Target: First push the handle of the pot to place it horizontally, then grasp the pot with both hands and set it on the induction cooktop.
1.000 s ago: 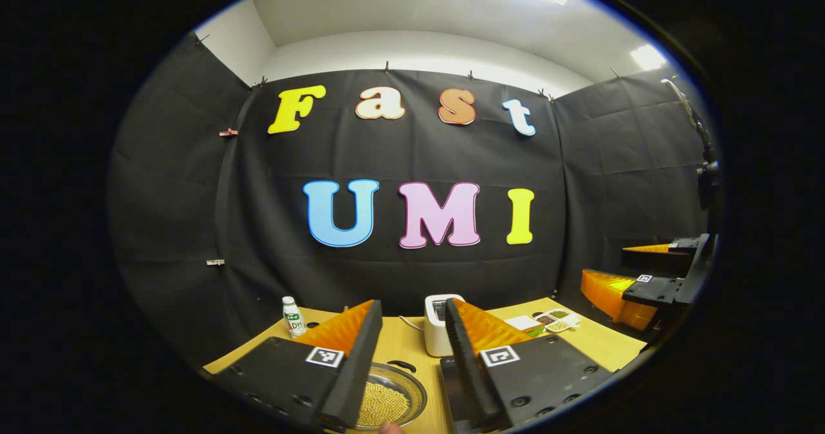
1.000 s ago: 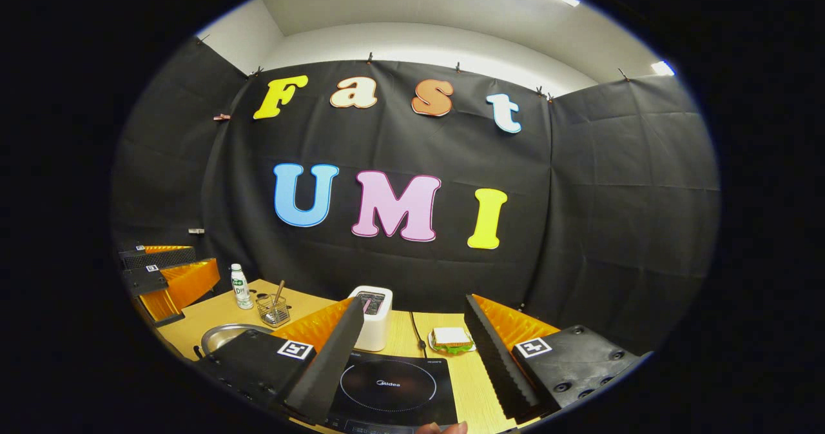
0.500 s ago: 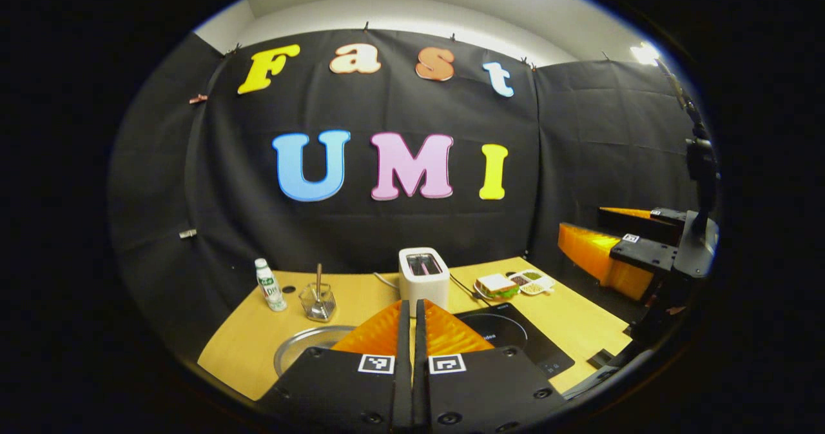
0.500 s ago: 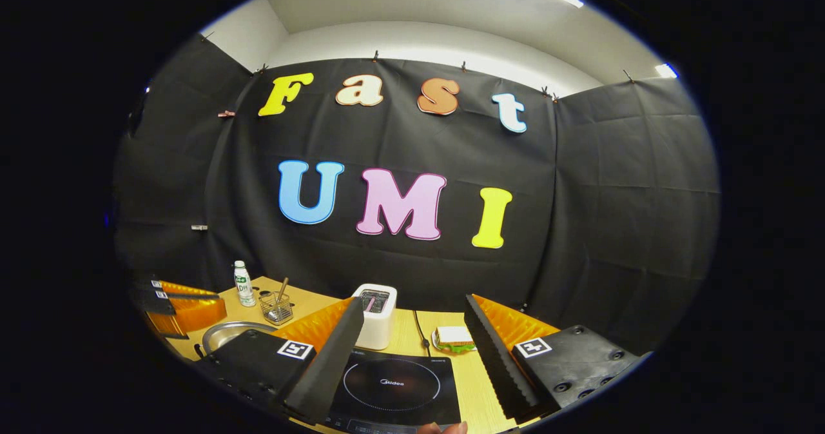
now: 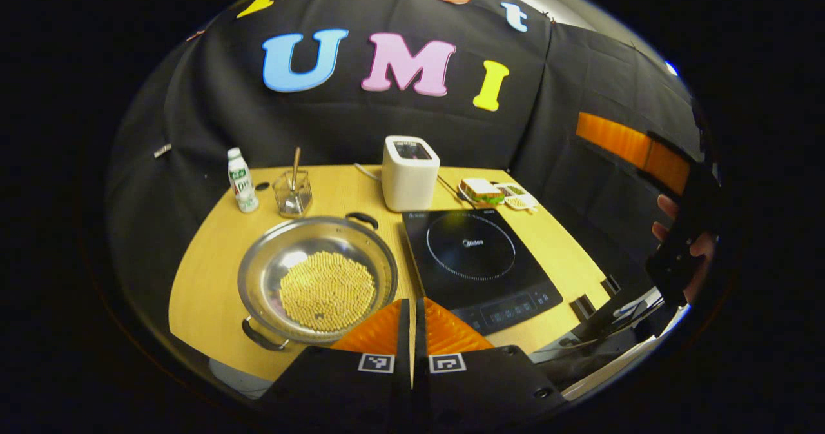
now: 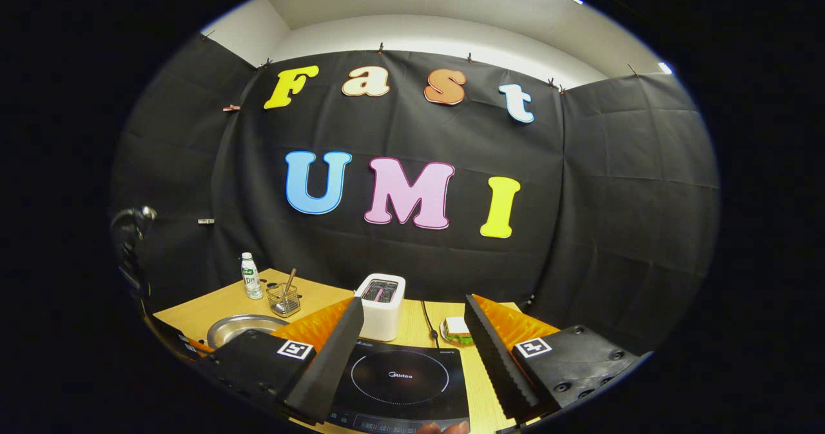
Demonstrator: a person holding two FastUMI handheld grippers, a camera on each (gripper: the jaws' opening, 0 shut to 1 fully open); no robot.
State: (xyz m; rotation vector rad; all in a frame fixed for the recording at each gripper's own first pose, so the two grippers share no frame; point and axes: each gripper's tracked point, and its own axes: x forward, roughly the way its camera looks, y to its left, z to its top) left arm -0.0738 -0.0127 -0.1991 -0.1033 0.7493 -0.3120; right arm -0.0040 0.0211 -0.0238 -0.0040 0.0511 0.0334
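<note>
Left gripper view: the left gripper point(image 5: 412, 311) is clenched on nothing above the wooden table's point(image 5: 206, 273) near edge. The round steel pot point(image 5: 317, 280) of yellow beans sits just left of the black induction cooktop point(image 5: 480, 263), apart from it.

Right gripper view: the right gripper point(image 6: 412, 347) gapes wide above that cooktop point(image 6: 399, 382); the pot's point(image 6: 242, 327) rim shows at left.

In the left gripper view, the pot point(image 5: 317, 280) rests on the table point(image 5: 206, 266), just left of the induction cooktop point(image 5: 480, 263). Behind the cooktop stands the toaster point(image 5: 409, 173) — the sandwich plate point(image 5: 483, 191) to its right. Behind the pot: bottle point(image 5: 239, 180) and utensil holder point(image 5: 292, 193).
</note>
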